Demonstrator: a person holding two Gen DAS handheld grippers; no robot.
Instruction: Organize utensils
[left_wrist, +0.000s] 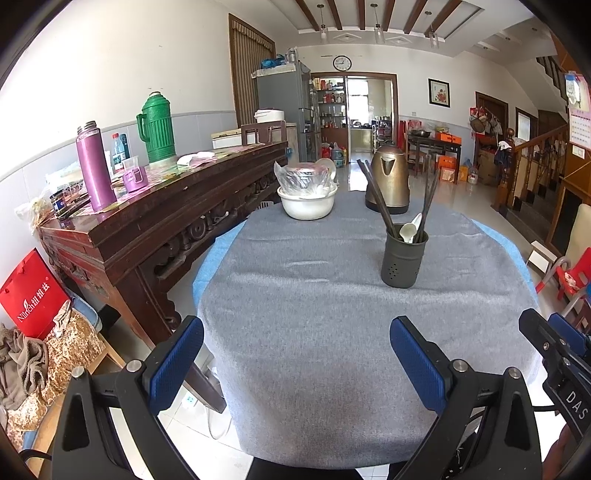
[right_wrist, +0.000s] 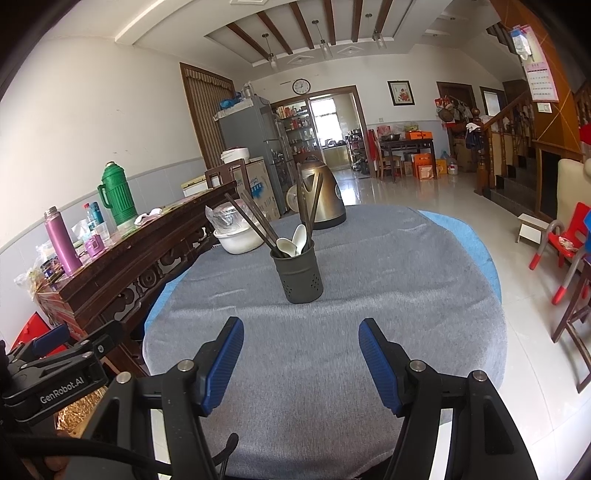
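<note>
Hovering low over the grey-clothed desk (left_wrist: 295, 295), left tool (left_wrist: 295, 369) and right tool (right_wrist: 301, 365) both wide, empty. Standing well ahead: dark holder (right_wrist: 299, 277), chopsticks (right_wrist: 255, 223) and spoons (right_wrist: 291, 242) upright inside, seemingly gathered already.

Home dining room: fridge (left_wrist: 291, 107), staircase (left_wrist: 532, 166), kettle (left_wrist: 388, 181).

Dark holder (right_wrist: 300, 275) upright, holding chopsticks (right_wrist: 255, 223) and spoons (right_wrist: 293, 242).

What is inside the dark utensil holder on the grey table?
The utensil holder holds several dark chopsticks leaning out over its rim, and white spoons with bowls up. Their lower ends and the holder's bottom are hidden by its wall.
</note>
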